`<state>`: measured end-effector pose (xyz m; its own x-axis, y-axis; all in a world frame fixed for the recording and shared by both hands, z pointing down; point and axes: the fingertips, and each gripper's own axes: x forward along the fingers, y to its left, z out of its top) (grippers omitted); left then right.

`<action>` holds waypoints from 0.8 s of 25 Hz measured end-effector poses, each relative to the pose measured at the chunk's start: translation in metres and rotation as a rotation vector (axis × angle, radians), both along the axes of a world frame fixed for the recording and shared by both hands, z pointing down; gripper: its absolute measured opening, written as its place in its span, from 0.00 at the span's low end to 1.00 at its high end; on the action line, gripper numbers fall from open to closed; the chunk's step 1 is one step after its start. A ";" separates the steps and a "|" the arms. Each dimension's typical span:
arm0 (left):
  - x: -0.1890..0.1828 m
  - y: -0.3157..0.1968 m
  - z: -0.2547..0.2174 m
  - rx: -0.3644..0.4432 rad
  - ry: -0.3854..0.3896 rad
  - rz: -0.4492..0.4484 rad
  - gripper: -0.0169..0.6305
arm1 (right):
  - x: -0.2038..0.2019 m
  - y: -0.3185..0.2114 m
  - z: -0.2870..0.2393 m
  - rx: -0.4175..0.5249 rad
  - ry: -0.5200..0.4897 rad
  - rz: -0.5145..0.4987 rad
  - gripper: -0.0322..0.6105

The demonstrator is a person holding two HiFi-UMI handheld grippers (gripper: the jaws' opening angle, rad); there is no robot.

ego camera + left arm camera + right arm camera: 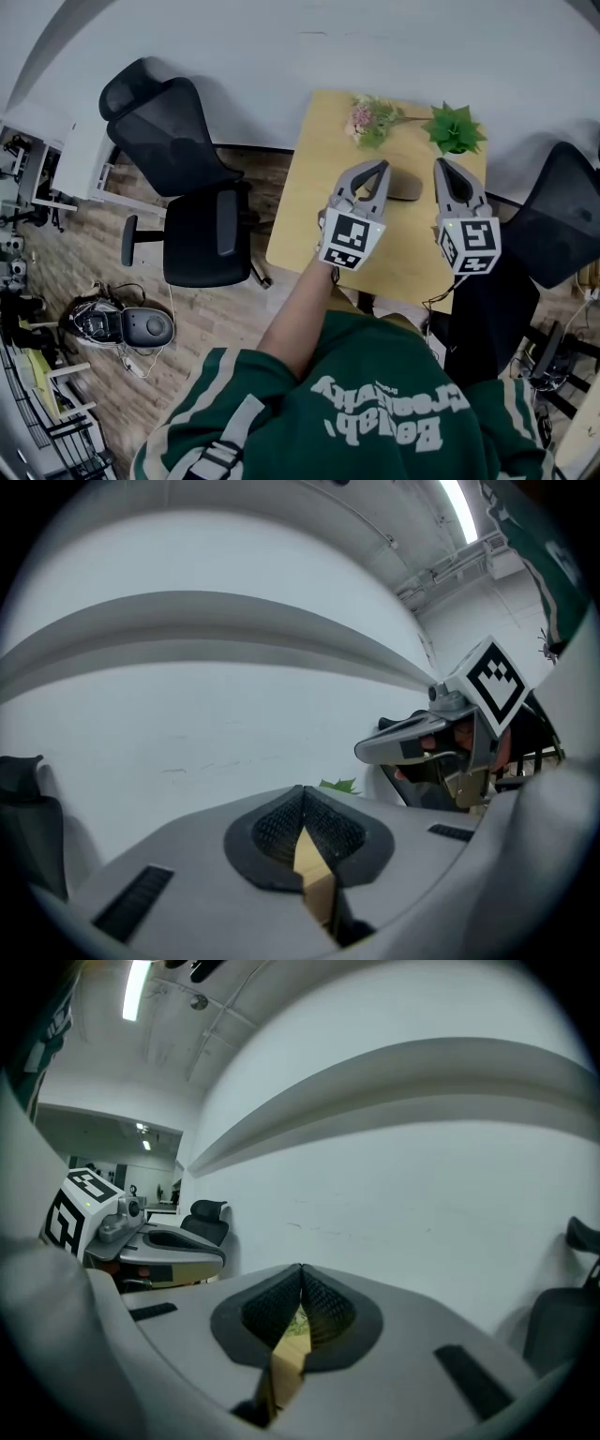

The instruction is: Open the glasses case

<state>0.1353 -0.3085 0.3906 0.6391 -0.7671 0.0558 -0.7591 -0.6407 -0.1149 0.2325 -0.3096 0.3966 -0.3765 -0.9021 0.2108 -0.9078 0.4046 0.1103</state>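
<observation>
Jaws together, left gripper (383, 168), right gripper (440, 165) — glasses case (406, 186) between the two

Table (305, 202): pale yellow wood. Case (405, 186): plain grey-brown. Left gripper (382, 168) and right gripper (441, 165): grey shells, black meshed pads (277, 829), cubes with black-and-white square markers. Plant (455, 129), far right: bright green. Flowers (367, 117), to its left: pink and pale green. Left chair (178, 178) and right chair (562, 225): black. Sweatshirt (375, 412), near: dark green with white stripes and lettering. Floor (103, 253): brown wood-grain. Wall (375, 47): white.
</observation>
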 end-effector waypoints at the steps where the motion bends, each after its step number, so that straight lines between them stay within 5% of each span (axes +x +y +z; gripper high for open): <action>1: 0.000 0.001 0.009 -0.007 -0.013 0.005 0.05 | -0.001 -0.001 0.006 -0.008 0.024 -0.006 0.07; 20: 0.001 0.020 0.127 -0.138 -0.084 0.035 0.05 | -0.040 -0.002 0.135 -0.165 0.573 -0.308 0.38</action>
<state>0.1360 -0.2885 0.5171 0.6536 -0.7261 0.2134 -0.7276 -0.6805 -0.0867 0.1920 -0.3116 0.5311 -0.3994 -0.7102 0.5797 -0.5645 0.6888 0.4548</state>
